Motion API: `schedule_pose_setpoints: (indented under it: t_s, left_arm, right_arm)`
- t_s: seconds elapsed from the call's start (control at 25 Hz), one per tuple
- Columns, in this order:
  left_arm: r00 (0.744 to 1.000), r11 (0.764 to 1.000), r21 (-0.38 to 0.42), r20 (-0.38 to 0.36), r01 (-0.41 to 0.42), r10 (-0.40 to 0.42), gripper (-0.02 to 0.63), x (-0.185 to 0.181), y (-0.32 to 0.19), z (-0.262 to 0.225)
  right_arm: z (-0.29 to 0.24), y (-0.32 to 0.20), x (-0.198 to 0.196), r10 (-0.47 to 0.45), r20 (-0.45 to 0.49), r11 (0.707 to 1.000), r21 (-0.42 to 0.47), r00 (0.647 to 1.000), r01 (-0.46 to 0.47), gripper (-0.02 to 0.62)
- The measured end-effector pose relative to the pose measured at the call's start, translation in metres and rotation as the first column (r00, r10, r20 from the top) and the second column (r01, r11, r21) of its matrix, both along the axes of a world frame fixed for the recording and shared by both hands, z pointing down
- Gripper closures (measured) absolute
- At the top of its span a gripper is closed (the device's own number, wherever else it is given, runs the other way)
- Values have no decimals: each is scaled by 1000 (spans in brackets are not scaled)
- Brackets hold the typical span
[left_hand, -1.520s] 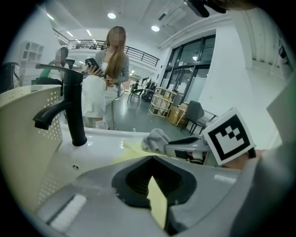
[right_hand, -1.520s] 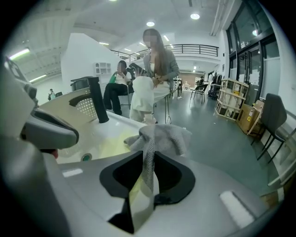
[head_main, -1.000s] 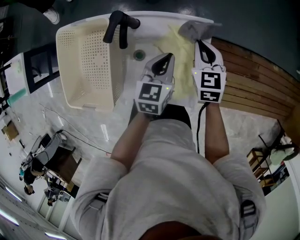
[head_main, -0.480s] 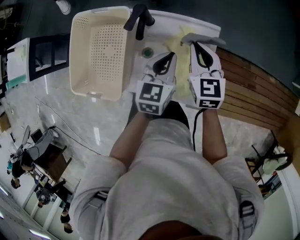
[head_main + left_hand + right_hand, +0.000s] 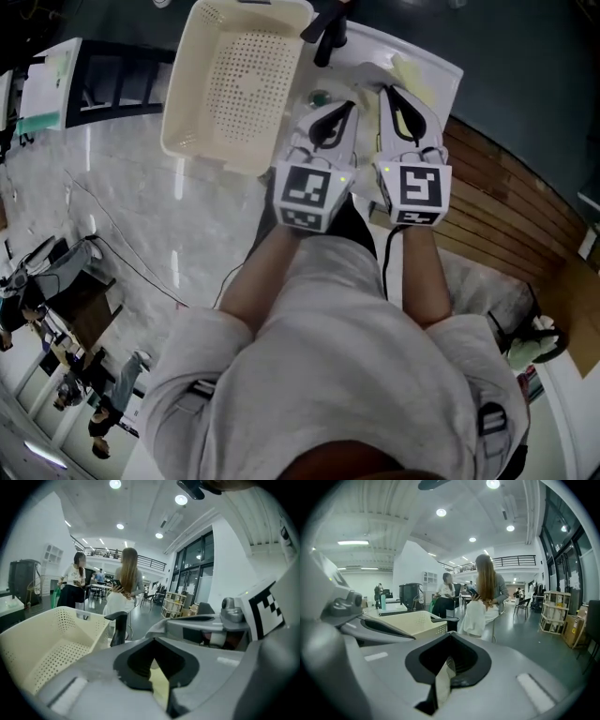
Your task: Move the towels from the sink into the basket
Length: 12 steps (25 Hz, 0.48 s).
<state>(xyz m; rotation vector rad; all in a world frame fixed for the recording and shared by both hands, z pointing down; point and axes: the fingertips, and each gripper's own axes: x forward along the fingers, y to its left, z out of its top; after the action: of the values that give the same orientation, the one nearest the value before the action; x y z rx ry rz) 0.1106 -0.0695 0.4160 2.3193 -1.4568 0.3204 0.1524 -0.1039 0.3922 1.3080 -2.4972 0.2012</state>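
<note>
**Left gripper** (image 5: 333, 117): jaws closed on a yellow towel (image 5: 159, 686) (a fold shows in the slit).

**Right gripper** (image 5: 398, 108): jaws closed on a grey towel (image 5: 443, 681), a narrow strip standing upright between them.

**Position:** both side by side over the sink (image 5: 438, 70), tips toward the faucet (image 5: 328, 28).

**Basket** (image 5: 192, 89): just left of the sink, mouth up, with the faucet near its right rim.

**Surroundings:** wooden slats (image 5: 506, 187) to the right.

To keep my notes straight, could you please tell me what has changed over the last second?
Both grippers have risen from the sink: the left gripper lifts the yellow towel, the right gripper the grey towel, which no longer lies on the sink's far rim. Both stay shut on their towels; the basket stays empty beside the sink.
</note>
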Motion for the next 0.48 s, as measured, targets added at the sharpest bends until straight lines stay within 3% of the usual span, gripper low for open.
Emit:
schedule_pose_setpoints:
  t_s: [0.48]
  left_arm:
    - [989,988,51,-13,149,-148,586,-85,17,-25]
  right_arm:
    - [-30,20,-93,-156,-12,986,58,988,156,586]
